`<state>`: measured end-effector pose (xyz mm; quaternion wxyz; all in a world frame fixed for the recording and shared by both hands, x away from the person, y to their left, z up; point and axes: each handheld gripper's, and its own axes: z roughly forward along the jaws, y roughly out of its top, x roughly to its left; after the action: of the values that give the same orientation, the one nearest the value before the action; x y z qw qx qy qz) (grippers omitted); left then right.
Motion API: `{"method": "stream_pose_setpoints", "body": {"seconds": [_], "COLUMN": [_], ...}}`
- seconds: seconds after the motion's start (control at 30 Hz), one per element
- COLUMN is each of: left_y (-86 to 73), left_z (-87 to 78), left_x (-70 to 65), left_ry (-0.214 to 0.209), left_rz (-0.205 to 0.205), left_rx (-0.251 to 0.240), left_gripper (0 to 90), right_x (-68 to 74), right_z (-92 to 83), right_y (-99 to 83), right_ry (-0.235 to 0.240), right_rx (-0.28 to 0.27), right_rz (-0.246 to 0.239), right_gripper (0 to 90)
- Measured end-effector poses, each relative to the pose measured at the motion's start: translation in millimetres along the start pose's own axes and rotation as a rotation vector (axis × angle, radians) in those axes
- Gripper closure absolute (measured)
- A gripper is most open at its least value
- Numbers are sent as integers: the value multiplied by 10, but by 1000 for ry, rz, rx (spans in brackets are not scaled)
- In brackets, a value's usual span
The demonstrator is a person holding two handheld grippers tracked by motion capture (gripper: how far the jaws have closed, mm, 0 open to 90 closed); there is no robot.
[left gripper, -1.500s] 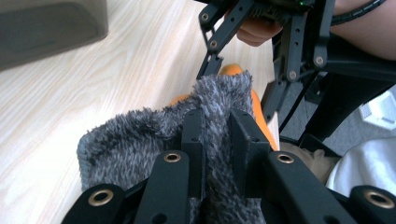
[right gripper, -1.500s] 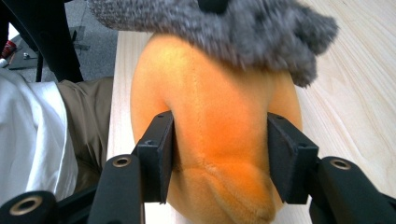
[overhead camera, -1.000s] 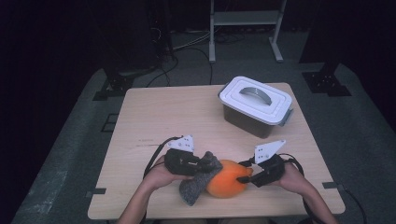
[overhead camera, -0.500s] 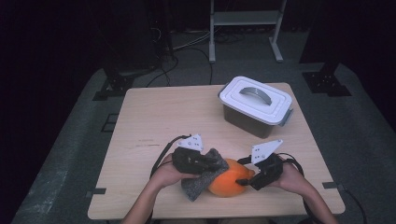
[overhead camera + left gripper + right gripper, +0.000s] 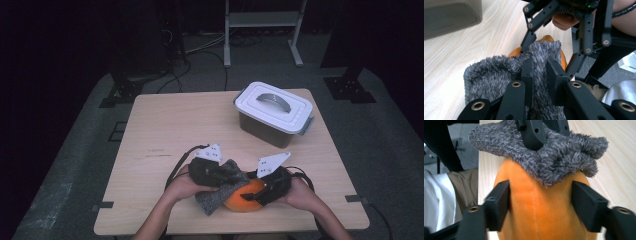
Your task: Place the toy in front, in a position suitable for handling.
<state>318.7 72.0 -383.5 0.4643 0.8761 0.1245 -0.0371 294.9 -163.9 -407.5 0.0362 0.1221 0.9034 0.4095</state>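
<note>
Lower middle of the high view: my left gripper (image 5: 227, 175) is clenched on the grey cloth (image 5: 215, 197), draped over the orange ball (image 5: 245, 196). Just right, my right gripper (image 5: 255, 192) has been closing, jaws straddling the ball, contact unclear. Wooden table (image 5: 175, 120); lidded box (image 5: 272, 114) upper right; dark room.
</note>
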Motion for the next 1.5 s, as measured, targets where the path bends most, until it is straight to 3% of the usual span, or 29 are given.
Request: {"method": "stream_pose_setpoints", "body": {"seconds": [0.1, 0.23, 0.53, 0.73, 0.8, 0.93, 1.13, 1.5], "left_y": [5, 33, 86, 49, -22, -92, -84, 31], "left_z": [-10, -48, -279, -385, -348, -335, -322, -178], "left_x": [12, 8, 64, 95, 115, 152, 170, 71], "left_ry": [-7, 1, 29, 68, 96, 78, 82, 39], "left_rz": [-3, 4, 7, -2, -4, -29, -31, 19], "left_rx": [-8, -15, -42, -36, 3, -31, -32, -44], "left_gripper": [768, 768, 768, 771, 771, 771, 770, 770], "right_x": [22, 21, -74, -83, -96, -140, -224, -353], "right_z": [17, 7, 63, 164, 206, 177, -5, -189], "right_y": [17, 57, 208, 363, 321, 177, -2, -339], "right_ry": [-5, 0, 40, 24, 25, 49, 51, 58], "right_rx": [-21, -35, -103, -93, -66, -100, -104, -149], "right_rz": [-20, -40, -36, -92, -100, -90, -64, 15], "right_gripper": [509, 588, 622, 616, 612, 602, 596, 554]}}
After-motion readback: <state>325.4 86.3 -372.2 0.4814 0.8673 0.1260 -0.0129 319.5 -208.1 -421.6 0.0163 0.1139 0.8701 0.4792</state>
